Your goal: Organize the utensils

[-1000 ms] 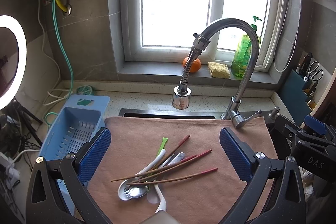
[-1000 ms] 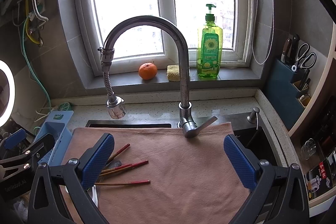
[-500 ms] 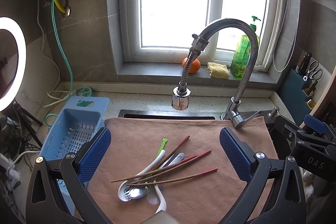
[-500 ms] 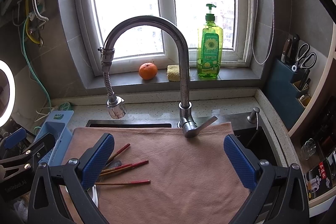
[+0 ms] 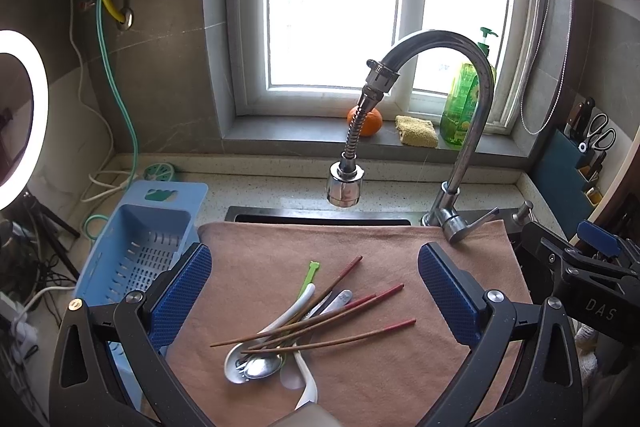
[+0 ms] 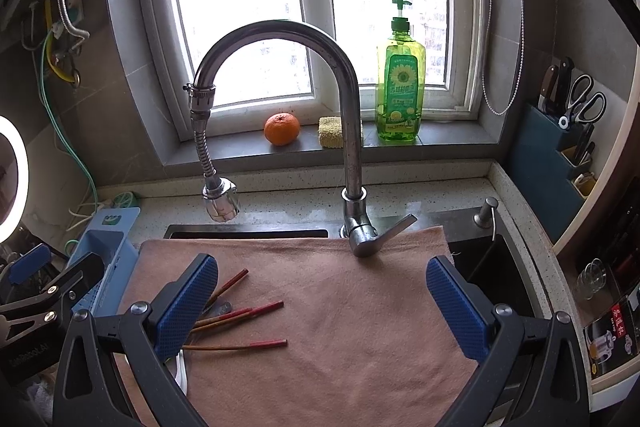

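Observation:
A pile of utensils lies on a pinkish-brown cloth: several red-tipped wooden chopsticks, a metal spoon, white ceramic spoons and a green plastic stick. My left gripper is open and empty, held above the pile. My right gripper is open and empty, to the right of the chopsticks, whose left ends are hidden behind its left finger. A blue slotted basket stands left of the cloth.
A curved steel faucet with a hose head stands behind the cloth over the sink. An orange, sponge and green soap bottle sit on the windowsill. A knife and scissors holder is at right.

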`<state>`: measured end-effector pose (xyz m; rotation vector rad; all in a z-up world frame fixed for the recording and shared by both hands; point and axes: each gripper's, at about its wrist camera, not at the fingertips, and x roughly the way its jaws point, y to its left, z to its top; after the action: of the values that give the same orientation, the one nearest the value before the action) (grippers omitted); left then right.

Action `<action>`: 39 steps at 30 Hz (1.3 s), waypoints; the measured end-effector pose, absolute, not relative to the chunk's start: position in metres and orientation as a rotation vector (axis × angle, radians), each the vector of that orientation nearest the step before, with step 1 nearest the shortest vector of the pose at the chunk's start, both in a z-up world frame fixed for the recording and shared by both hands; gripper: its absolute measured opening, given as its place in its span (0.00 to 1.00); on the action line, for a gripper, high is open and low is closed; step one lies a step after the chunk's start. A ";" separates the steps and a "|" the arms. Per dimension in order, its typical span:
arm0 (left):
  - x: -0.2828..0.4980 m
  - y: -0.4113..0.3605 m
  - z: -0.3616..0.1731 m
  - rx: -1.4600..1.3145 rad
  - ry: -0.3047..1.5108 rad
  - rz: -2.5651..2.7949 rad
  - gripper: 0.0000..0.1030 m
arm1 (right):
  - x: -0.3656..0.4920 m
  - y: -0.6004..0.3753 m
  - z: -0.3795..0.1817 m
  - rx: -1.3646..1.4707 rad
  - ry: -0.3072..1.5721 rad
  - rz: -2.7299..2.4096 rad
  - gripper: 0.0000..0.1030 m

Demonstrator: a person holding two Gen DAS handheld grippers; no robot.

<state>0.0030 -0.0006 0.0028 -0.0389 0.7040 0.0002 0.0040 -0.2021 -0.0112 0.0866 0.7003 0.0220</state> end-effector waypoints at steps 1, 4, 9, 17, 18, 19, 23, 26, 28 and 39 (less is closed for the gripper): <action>0.003 0.000 0.002 -0.039 0.705 0.001 1.00 | 0.005 -0.202 -0.012 0.087 0.702 0.025 1.00; 0.003 0.002 0.000 -0.041 0.709 0.007 0.99 | 0.006 -0.202 -0.014 0.087 0.708 0.035 1.00; 0.001 0.016 -0.006 -0.064 0.722 0.032 0.99 | 0.008 -0.200 -0.021 0.093 0.723 0.061 1.00; -0.006 0.052 -0.015 -0.098 0.747 0.114 0.99 | 0.009 -0.191 -0.031 0.110 0.726 0.167 1.00; -0.007 0.057 -0.018 -0.105 0.758 0.111 0.99 | 0.010 -0.189 -0.034 0.112 0.733 0.181 1.00; -0.008 0.061 -0.022 -0.111 0.772 0.111 0.99 | 0.011 -0.187 -0.036 0.115 0.743 0.194 1.00; -0.016 0.079 -0.039 -0.140 0.826 0.126 0.99 | 0.019 -0.182 -0.050 0.132 0.806 0.239 0.97; -0.022 0.089 -0.054 -0.167 0.871 0.118 0.94 | 0.024 -0.177 -0.062 0.150 0.866 0.279 0.95; -0.028 0.093 -0.064 -0.181 0.896 0.105 0.91 | 0.028 -0.172 -0.073 0.165 0.911 0.314 0.89; -0.057 0.088 -0.107 -0.277 1.008 -0.002 0.69 | 0.049 -0.129 -0.133 0.232 1.173 0.514 0.53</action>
<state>-0.0573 0.0883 -0.1069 -0.2768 1.0080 -0.0024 0.0485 -0.1290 -0.1334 0.2321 1.1728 0.5144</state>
